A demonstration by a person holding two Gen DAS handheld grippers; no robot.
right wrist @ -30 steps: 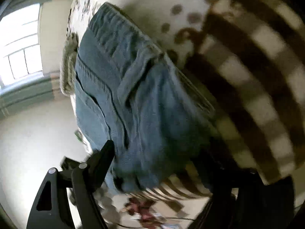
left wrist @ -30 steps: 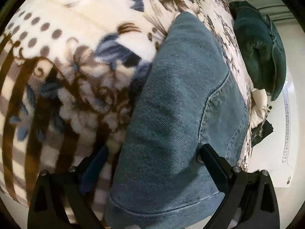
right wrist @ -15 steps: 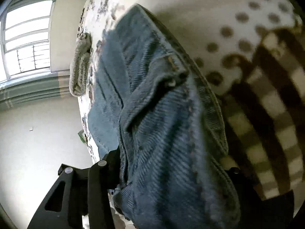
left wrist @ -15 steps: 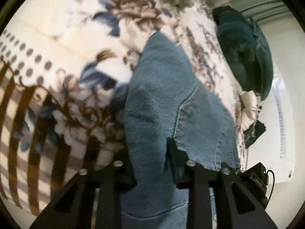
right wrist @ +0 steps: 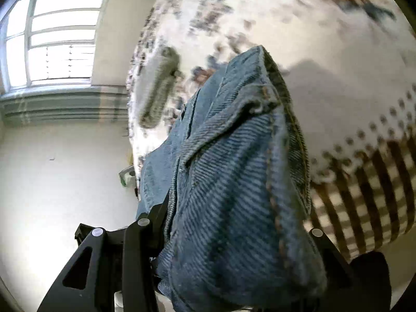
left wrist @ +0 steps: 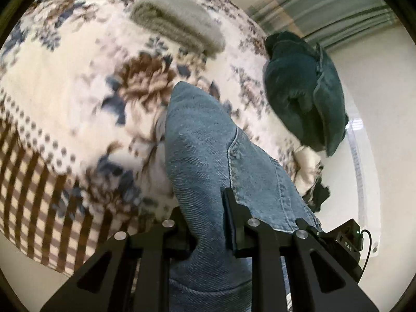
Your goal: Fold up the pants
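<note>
Denim pants (right wrist: 234, 182) hide right tongs' (right wrist: 234, 236) tips.

The jeans (left wrist: 208, 156) are showing as blue denim with pale stitching, a curved seam running across the panel that is facing the left camera. One end is rising off the patterned bed in a bunched fold and narrowing toward a rounded tip farther up the bedding. In the right view the jeans (right wrist: 234, 182) are hanging as a thick, doubled bundle with a heavy twill weave, orange-brown stitching lining a seam down the right side, and a folded edge peaking at the top, while the rest is trailing down the bed's near edge.
</note>
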